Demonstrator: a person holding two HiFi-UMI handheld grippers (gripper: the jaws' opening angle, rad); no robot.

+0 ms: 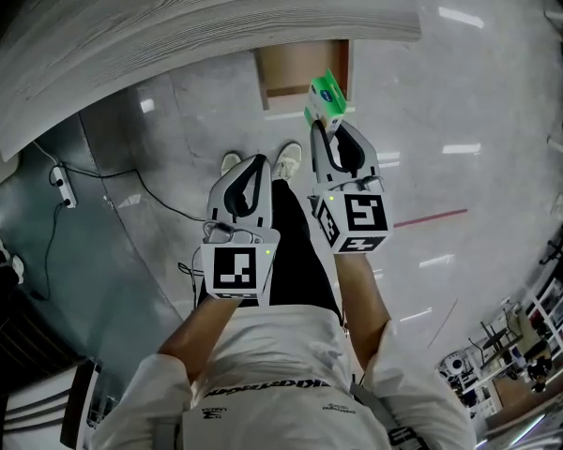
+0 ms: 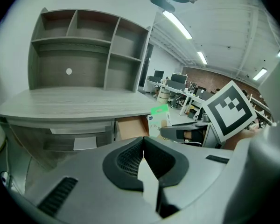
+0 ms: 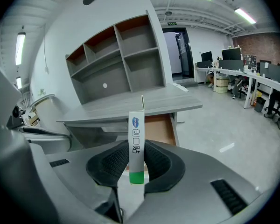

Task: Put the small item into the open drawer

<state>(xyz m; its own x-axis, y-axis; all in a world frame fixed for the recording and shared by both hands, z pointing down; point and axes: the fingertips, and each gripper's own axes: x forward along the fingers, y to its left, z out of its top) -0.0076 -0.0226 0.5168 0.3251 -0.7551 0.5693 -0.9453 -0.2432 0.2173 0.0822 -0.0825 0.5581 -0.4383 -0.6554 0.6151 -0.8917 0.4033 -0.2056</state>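
Observation:
A small white-and-green box (image 1: 327, 99) stands upright between the jaws of my right gripper (image 1: 336, 131), which is shut on it. In the right gripper view the box (image 3: 136, 143) is held edge-on, with the open wooden drawer (image 3: 159, 129) beyond it under the grey desk (image 3: 130, 107). In the head view the drawer (image 1: 305, 73) pokes out below the desk top (image 1: 197, 26), just past the box. My left gripper (image 1: 251, 174) is shut and empty, lower and left of the right one. Its view shows the box (image 2: 159, 117) and the drawer (image 2: 130, 127) ahead.
A grey shelf unit (image 2: 91, 50) stands on the desk. A power strip and cable (image 1: 66, 190) lie on the floor at left. My feet (image 1: 286, 160) stand on the shiny floor before the drawer. Office desks and shelves (image 3: 233, 73) fill the far right.

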